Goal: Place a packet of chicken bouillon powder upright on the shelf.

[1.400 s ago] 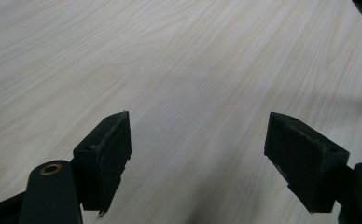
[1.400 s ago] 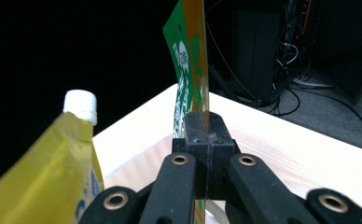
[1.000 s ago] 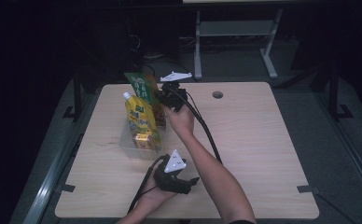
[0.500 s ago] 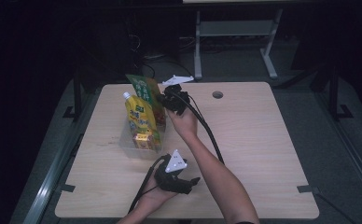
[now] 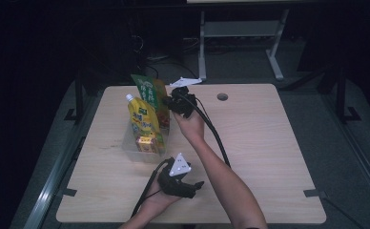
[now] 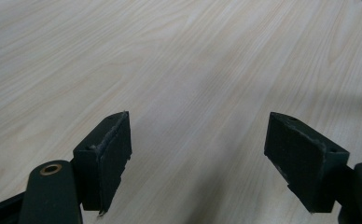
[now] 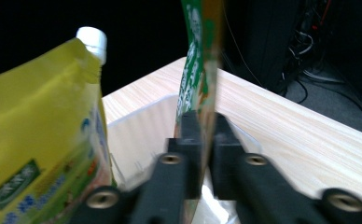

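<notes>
A: Between the right jaws sat the green pouch [image 7: 197,60], pinched edge-on near its lower part, held upright over the bin [image 7: 142,126]. Right gripper [image 7: 202,140] was pressed together on it.

B: Risk?

A: Thin film, small grip area. My guess: it could slip or fold over if the hand tilted, then drop outside the bin's far wall. Also the yellow pouch [image 7: 44,130] stood just left of the jaws, close. A sideways move could knock it over.

B: Bin contents?

A: Clear bin [image 5: 131,143], holding the yellow pouch [image 5: 142,119] with white cap, upright, and a small yellow-red pack [image 5: 146,143] low in front of it. Green pouch [image 5: 149,93] was at the bin's back end; whether its bottom touched the bin floor, couldn't tell.

B: Left one?

A: Left gripper [image 6: 198,154] had jaws spread wide, nothing between them, just bare table [image 6: 179,56] ahead. From above, left gripper [image 5: 180,179] rested near the table's front edge, well apart from the bin.

B: Right from above?

A: Right gripper [image 5: 173,101] just beside the green pouch, at the bin's right.
</notes>
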Available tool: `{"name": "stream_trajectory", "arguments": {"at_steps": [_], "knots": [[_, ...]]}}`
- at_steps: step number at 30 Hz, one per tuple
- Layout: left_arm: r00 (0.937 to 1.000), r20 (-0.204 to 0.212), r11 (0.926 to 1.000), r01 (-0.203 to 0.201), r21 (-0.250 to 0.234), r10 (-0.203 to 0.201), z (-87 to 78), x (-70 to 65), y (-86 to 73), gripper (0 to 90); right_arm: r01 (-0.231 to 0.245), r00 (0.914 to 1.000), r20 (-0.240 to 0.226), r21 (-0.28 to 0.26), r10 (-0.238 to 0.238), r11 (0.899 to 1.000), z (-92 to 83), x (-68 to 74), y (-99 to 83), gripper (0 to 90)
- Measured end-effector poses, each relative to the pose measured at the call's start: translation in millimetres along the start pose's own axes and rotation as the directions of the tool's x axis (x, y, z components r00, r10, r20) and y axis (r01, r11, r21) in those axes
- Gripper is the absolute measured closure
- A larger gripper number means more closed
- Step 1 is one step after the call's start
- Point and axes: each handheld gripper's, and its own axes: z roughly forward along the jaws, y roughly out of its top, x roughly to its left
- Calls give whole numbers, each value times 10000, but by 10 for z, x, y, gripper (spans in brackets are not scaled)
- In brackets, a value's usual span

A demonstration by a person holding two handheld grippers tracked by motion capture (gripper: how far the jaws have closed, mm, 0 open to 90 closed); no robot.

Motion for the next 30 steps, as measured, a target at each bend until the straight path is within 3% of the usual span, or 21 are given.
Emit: {"name": "stream_trajectory", "arguments": {"at_steps": [4,12,30], "knots": [[10000,-24,10000,57,0,-57,-10,17,-3,224,-246,9997,-85,111,247,9996,-32,-69,-8,735],[9998,-125,9999,124,52,-123,-6,30,-20,223,-250,9997,-47,46,250,9997,-157,-126,26,665],[9998,-171,10000,64,-41,-65,-20,79,-20,220,-701,9965,-401,637,728,9955,-466,-336,29,462]]}}
